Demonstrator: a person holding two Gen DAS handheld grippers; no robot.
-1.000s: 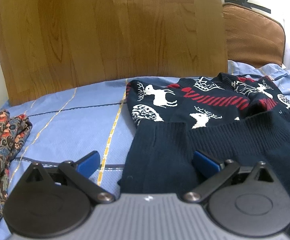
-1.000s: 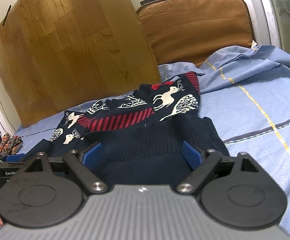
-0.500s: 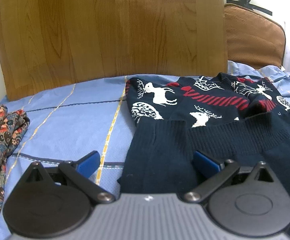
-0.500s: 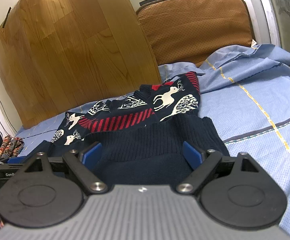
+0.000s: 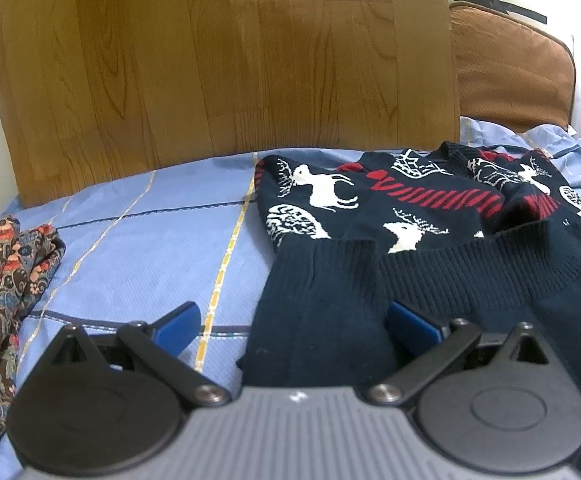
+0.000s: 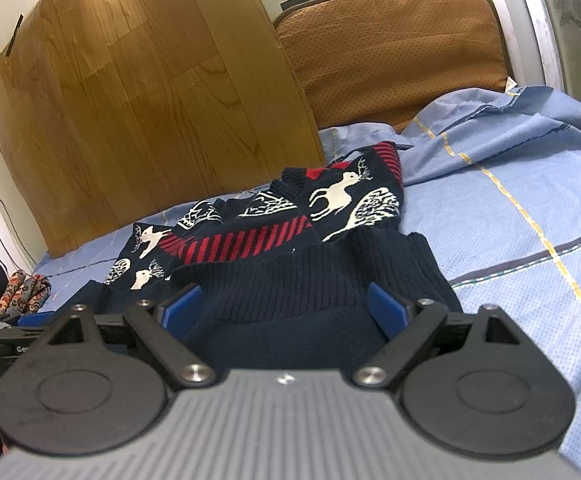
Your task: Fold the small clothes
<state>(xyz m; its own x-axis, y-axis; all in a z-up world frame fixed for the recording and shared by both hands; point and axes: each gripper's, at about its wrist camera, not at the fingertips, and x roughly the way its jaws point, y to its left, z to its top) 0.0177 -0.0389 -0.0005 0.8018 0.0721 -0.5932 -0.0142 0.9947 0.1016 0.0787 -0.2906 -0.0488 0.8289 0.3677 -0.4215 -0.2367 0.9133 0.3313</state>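
Observation:
A navy knit sweater (image 5: pixel 410 216) with white deer and red stripes lies on the blue bedsheet (image 5: pixel 138 248), its ribbed hem nearest me. It also shows in the right wrist view (image 6: pixel 290 264). My left gripper (image 5: pixel 294 326) is open, its blue pads wide apart around the sweater's near left cuff (image 5: pixel 322 280). My right gripper (image 6: pixel 284 308) is open, its pads astride the sweater's near right part. Neither pad pair is closed on the cloth.
A floral patterned cloth (image 5: pixel 2 292) lies at the left of the bed, also seen in the right wrist view (image 6: pixel 22 292). A wooden board (image 5: pixel 226 60) and a brown cushion (image 6: pixel 390 48) stand behind. The sheet (image 6: pixel 530 200) is rumpled at the right.
The left gripper's view has shifted slightly; the floral cloth sits a bit further left. Both grippers remain open over the sweater's near edge.

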